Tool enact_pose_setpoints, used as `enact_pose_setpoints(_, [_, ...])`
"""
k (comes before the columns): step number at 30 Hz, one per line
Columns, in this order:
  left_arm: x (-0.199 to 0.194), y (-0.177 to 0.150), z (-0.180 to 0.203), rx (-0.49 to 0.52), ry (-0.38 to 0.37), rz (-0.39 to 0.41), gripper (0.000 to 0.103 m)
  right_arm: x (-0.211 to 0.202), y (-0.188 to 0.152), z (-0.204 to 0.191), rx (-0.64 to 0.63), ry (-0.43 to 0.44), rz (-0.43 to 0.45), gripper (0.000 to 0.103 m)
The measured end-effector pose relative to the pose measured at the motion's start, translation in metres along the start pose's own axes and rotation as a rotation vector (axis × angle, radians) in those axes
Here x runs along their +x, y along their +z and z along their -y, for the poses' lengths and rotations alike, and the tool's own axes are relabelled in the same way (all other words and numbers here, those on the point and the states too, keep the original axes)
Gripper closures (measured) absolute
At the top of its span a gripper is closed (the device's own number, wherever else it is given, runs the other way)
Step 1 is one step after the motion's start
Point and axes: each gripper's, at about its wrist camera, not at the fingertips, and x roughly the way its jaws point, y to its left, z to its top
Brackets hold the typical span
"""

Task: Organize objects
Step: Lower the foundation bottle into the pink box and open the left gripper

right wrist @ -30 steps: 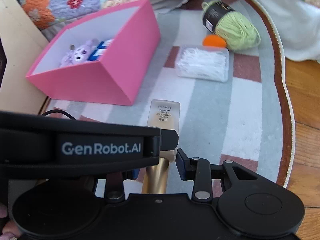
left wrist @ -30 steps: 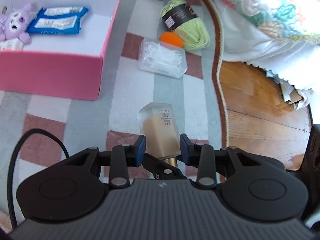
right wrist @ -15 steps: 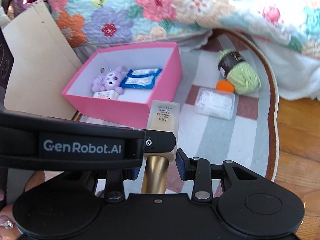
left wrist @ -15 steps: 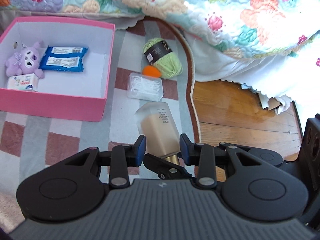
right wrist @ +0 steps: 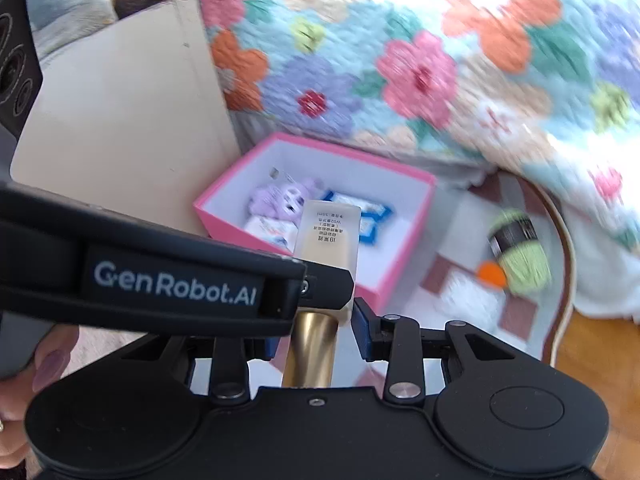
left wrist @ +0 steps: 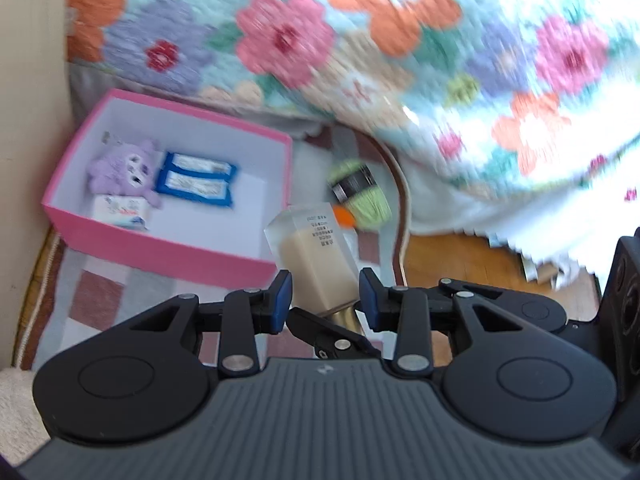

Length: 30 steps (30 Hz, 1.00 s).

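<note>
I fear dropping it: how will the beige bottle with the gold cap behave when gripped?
The bottle looks rigid, with flat frosted sides, so it can probably be gripped firmly and will not roll. Its thick clear base suggests glass, so it is likely heavy for its size and breakable if dropped.

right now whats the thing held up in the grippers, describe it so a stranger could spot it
Find the pink box beside the floral quilt. Lifted in the air at its near right corner is a foundation bottle: frosted, square-sided, filled with beige liquid, gold cap. Nothing else nearby is beige and gold; the yarn is green.
</note>
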Motion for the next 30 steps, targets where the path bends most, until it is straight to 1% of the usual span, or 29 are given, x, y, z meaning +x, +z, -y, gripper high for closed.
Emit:
enact_pose_setpoints(2, [-0.004,0.009,-0.012,-0.013,0.019,0.023,0.068,0.006,0.015,-0.010,-0.019,0.016,-0.001,0.062])
enact_pose_setpoints(6, [0.006,0.037,-0.041,-0.045,0.060,0.021,0.069,0.032,0.044,-0.015,-0.003,0.073,-0.017,0.062])
enact_pose_setpoints(8, [0.016,0.054,-0.059,-0.066,0.077,0.009,0.068,0.052,0.059,-0.018,0.003,0.086,-0.033,0.062])
enact_pose_setpoints(10, [0.029,0.072,-0.082,-0.119,0.072,-0.005,0.068,0.077,0.077,-0.016,0.029,0.118,-0.069,0.062])
enact_pose_setpoints(13, [0.050,0.093,-0.105,-0.130,0.084,-0.009,0.069,0.115,0.104,-0.008,0.032,0.144,-0.124,0.062])
enact_pose_setpoints(16, [0.075,0.107,-0.122,-0.124,0.108,-0.027,0.069,0.150,0.121,0.004,0.047,0.154,-0.146,0.062])
enact_pose_setpoints(18, [0.095,0.111,-0.132,-0.117,0.121,-0.054,0.069,0.172,0.125,0.010,0.064,0.158,-0.154,0.062])
enact_pose_setpoints(20, [0.115,0.111,-0.141,-0.120,0.115,-0.088,0.069,0.193,0.122,0.018,0.094,0.161,-0.160,0.062])
enact_pose_setpoints(23, [0.141,0.106,-0.145,-0.087,0.136,-0.127,0.069,0.216,0.109,0.029,0.174,0.152,-0.170,0.062])
enact_pose_setpoints(25, [0.158,0.102,-0.148,-0.067,0.151,-0.154,0.069,0.229,0.100,0.033,0.191,0.148,-0.173,0.062])
enact_pose_setpoints(30, [0.188,0.097,-0.163,-0.094,0.171,-0.202,0.069,0.262,0.087,0.042,0.239,0.146,-0.212,0.062])
